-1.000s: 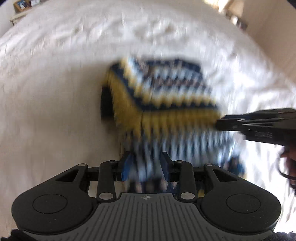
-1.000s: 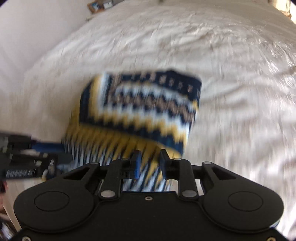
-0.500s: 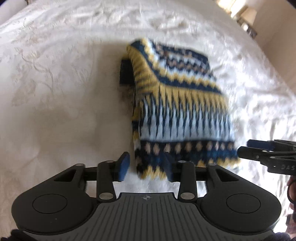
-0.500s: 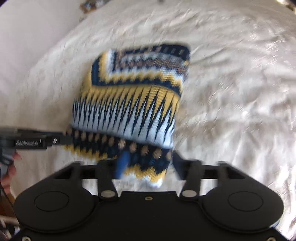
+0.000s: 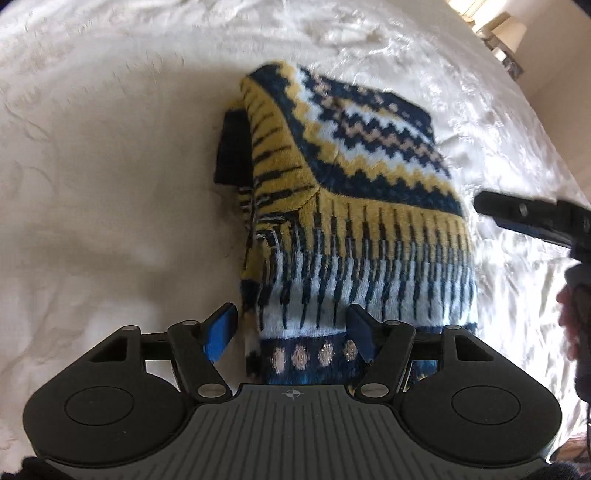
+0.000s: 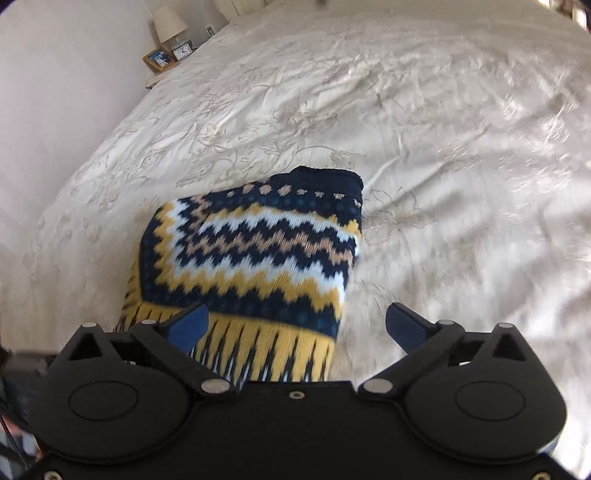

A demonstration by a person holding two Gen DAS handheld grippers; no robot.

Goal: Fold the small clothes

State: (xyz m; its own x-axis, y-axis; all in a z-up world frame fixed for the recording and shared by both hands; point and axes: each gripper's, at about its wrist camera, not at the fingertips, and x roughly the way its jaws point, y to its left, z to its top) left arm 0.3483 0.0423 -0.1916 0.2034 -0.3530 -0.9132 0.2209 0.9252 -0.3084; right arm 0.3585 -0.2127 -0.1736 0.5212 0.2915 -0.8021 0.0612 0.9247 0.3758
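On the cream embroidered bedspread (image 6: 424,122), the navy, yellow and white zigzag-patterned knitted sweater (image 5: 354,206) lies folded into a compact, thick packet. One second ago both grippers were closed on the near hem of this sweater and held it lifted; half a second ago the hem was already let down and the fingers were parting. Now the sweater rests by itself on the bedspread and nothing grips it. The left gripper (image 5: 291,332) stands with its blue-padded fingers wide apart just at the near edge of the sweater, one finger on each side of the dotted navy band, and I cannot tell if the pads touch the wool. The right gripper (image 6: 295,326) is also spread wide; it has drawn back to the right side of the sweater, so that its left finger (image 6: 188,325) is over the yellow fringe pattern and its right finger is over bare bedspread. In the left wrist view the right gripper (image 5: 524,218) is seen from the side, near the right edge of the sweater but apart from it. Beyond the sweater, at the far left corner of the bed, a small table lamp with a pale shade (image 6: 170,24) and a wooden picture frame (image 6: 159,58) stand together.
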